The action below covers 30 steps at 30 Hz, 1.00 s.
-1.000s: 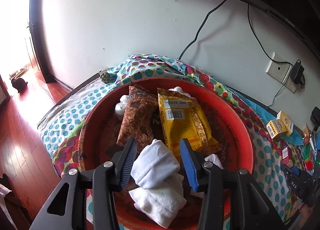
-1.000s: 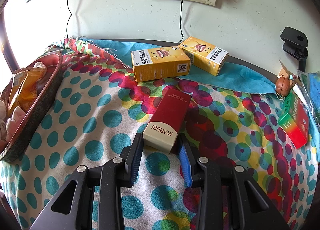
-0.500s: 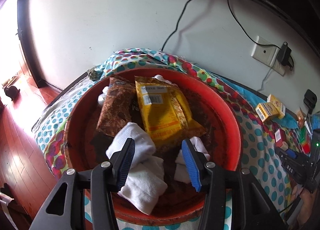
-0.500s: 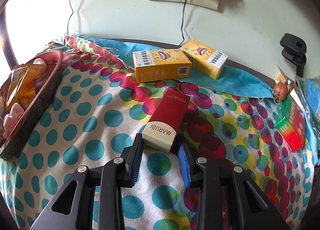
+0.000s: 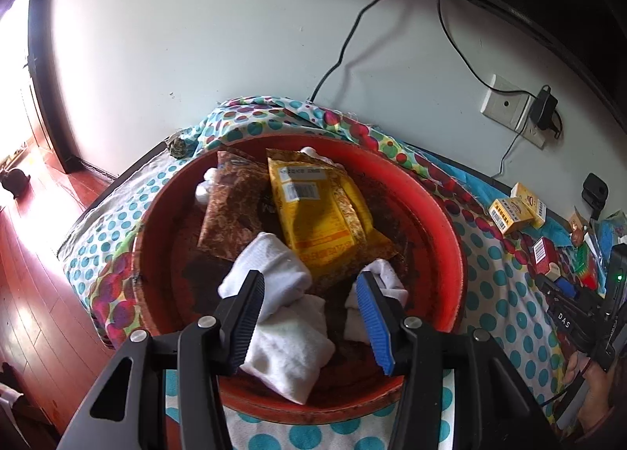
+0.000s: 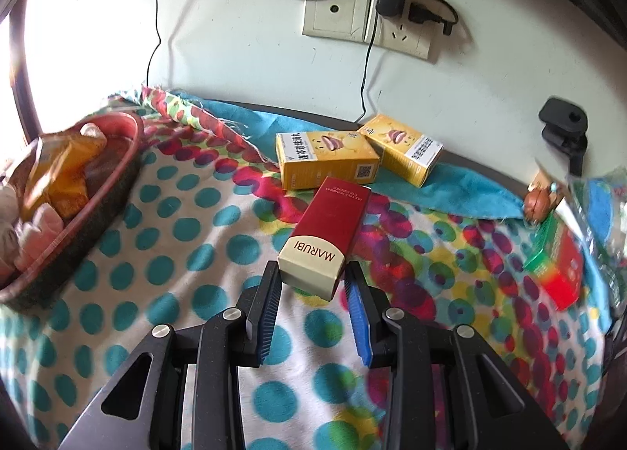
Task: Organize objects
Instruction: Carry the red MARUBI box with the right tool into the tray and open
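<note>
Tablecloth [image 6: 164, 238], polka-dotted in teal and red, covers the whole work surface under a white wall. Red basin [image 5: 450, 238] sits at the cloth's left end, seen from above by the left wrist camera. Inside it: yellow snack bag [image 5: 321, 207] and brown snack bag [image 5: 235, 207] side by side toward the far rim, white socks [image 5: 290, 324] bundled at the near side. Left gripper [image 5: 309, 317] hangs over the basin, jaws apart; the sock bundle lies below and between them, pads not pressing it.

Two yellow boxes [image 6: 325, 164] lie near the wall, touching each other. Red MARUBI box [image 6: 333, 226] is clamped at its cream end by the right gripper [image 6: 311, 309], both pads against its sides; its far end reaches the nearer yellow box. Whether it is lifted clear of the cloth cannot be told. Green-and-red box [image 6: 556, 273] lies well apart at right.
</note>
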### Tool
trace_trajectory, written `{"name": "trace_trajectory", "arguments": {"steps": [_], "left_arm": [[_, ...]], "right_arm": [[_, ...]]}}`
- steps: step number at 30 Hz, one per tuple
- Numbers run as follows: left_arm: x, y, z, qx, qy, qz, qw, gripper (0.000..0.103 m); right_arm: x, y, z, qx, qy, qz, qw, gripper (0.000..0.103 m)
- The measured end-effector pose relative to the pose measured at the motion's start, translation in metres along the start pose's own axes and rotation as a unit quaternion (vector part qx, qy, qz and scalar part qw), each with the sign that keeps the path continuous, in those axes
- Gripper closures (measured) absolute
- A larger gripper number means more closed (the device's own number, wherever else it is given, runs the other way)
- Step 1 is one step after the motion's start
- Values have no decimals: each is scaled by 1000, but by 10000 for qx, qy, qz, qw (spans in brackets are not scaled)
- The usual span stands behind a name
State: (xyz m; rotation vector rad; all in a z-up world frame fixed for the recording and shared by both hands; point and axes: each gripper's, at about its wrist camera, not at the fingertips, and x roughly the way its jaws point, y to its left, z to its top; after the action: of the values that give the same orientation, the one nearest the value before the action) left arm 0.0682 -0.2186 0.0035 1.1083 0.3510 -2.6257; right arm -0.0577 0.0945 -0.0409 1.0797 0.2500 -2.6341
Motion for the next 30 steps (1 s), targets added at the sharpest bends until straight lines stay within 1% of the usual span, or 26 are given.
{"name": "trace_trajectory", "arguments": {"steps": [4,8,10,13,17,20,22,26,30], "left_arm": [[-4,17,3,-206,-35,17,9998,53],[-7,33,4,-399,-24,19,9992,53],[-9,41,3,-477,-8,10,9989,53],[-11,51,1,-549,1,23,9985,53],[-15,64,0,-624,-17,66,9980,53],[-17,73,-3,-680,1,88,9976,53],[-18,79,-5,-697,11,100,9975,53],[-19,84,-8,-702,24,97,9975,53],[-17,88,-10,-737,66,64,9972,53]], "right_arm": [[-15,25,11,-65,-149,277,9995,72],[-36,70,28,-356,-382,745,9959,72],[-45,98,36,-530,-471,1041,9920,72],[-51,144,41,-899,-474,1424,9846,72],[-49,196,40,-1343,-384,1726,9750,72],[-45,225,36,-1548,-243,1868,9698,72],[-41,238,32,-1673,-168,1857,9681,72],[-34,249,27,-1705,-28,1838,9681,72],[-27,250,27,-1688,83,1792,9692,72]]}}
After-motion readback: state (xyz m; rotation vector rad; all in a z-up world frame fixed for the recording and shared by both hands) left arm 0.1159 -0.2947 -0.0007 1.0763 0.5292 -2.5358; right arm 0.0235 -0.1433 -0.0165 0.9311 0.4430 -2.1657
